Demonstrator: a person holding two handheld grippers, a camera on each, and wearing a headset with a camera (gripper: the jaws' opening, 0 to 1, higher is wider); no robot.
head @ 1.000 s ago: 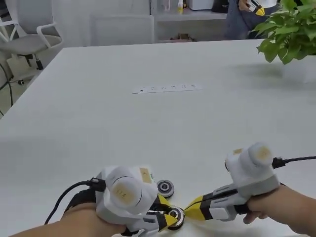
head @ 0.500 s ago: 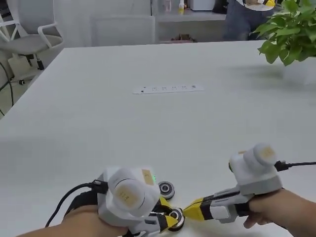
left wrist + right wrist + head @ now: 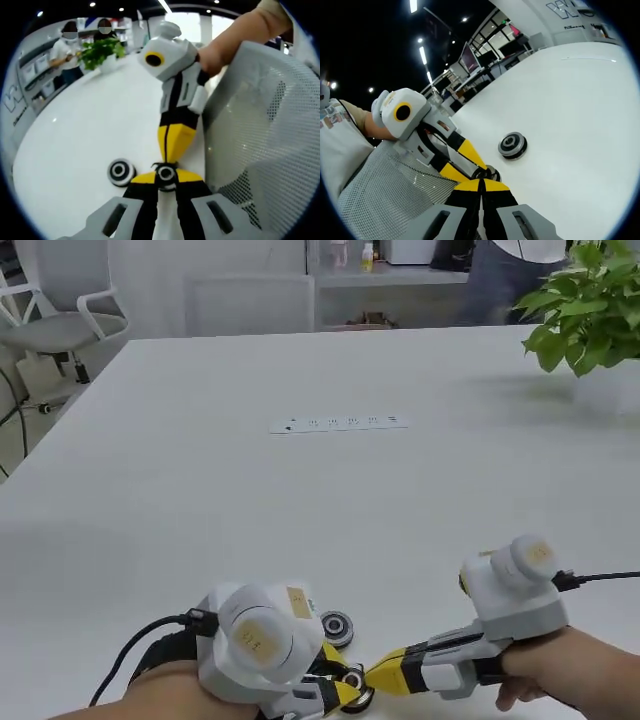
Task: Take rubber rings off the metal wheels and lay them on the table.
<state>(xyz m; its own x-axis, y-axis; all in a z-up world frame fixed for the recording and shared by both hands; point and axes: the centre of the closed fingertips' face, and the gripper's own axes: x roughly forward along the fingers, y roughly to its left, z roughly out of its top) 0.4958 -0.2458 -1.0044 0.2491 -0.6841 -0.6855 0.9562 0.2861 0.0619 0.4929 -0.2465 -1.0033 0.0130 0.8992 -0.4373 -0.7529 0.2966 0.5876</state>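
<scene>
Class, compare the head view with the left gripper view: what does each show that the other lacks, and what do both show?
Head view, not the left gripper view: the power strip and a white chair. Left gripper view, not the head view: a mesh chair back. Both: the plant, the loose wheel, the gripped wheel in the left gripper, and the right gripper touching it.

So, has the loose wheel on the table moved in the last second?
No. The loose wheel sits in the same spot below the power strip. Both slid slightly down the head view together, so that is the camera's move.
</scene>
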